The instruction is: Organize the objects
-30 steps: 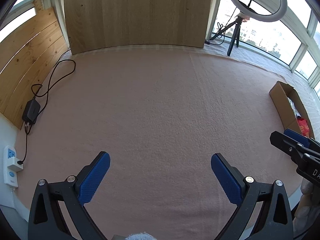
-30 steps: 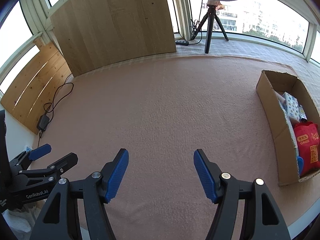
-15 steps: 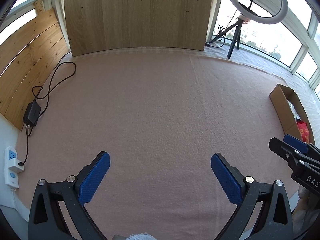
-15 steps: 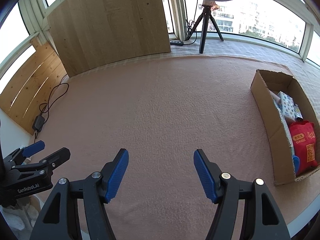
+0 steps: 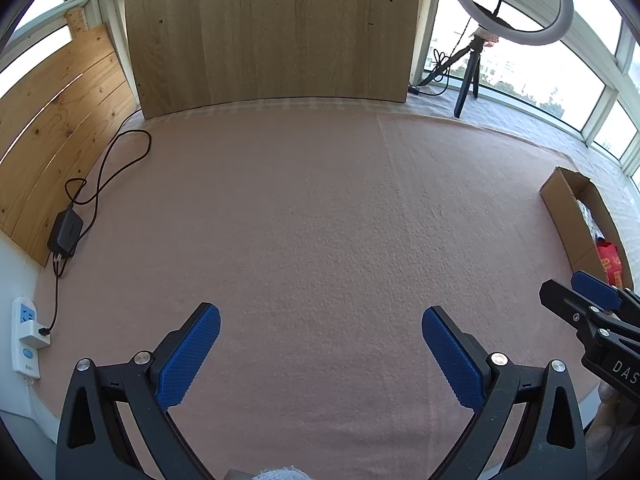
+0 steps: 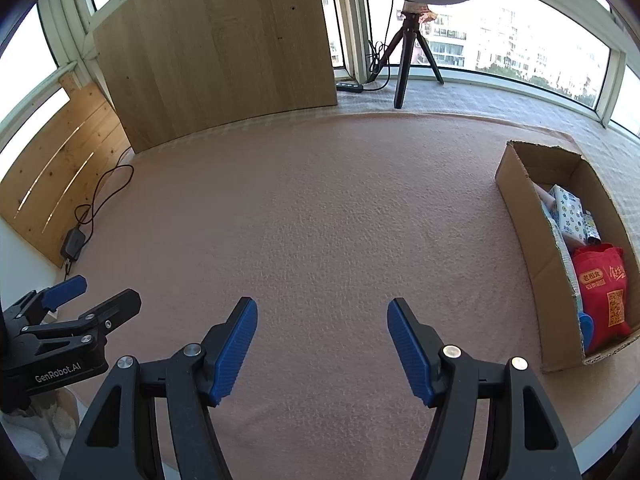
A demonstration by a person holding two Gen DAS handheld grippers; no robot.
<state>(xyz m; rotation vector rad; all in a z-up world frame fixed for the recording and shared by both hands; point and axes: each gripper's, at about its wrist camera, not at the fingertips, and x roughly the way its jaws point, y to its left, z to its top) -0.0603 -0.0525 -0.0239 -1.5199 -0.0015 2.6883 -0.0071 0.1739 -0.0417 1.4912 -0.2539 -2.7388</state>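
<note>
A cardboard box point(image 6: 520, 216) lies on the pink cloth at the right, and holds a red bag point(image 6: 600, 292), a patterned white packet point(image 6: 566, 210) and other items. The same box point(image 5: 560, 200) shows at the right edge of the left wrist view. My left gripper point(image 5: 320, 316) stands open over bare cloth with nothing between its blue pads. My right gripper point(image 6: 322, 306) is open too, empty, left of the box. Each gripper appears in the other's view: the right gripper point(image 5: 576, 292) at the right edge, the left gripper point(image 6: 92, 292) at the left edge.
A wooden board point(image 5: 272, 28) stands at the back and a slatted panel point(image 5: 56, 128) at the left. A black adapter point(image 5: 65, 232) with its cable lies near a white power strip point(image 5: 26, 332). A ring light on a tripod point(image 6: 412, 40) stands at the back right.
Both grippers have drawn back a little: the box and the far edge sit lower and smaller in view. Both stay open.
</note>
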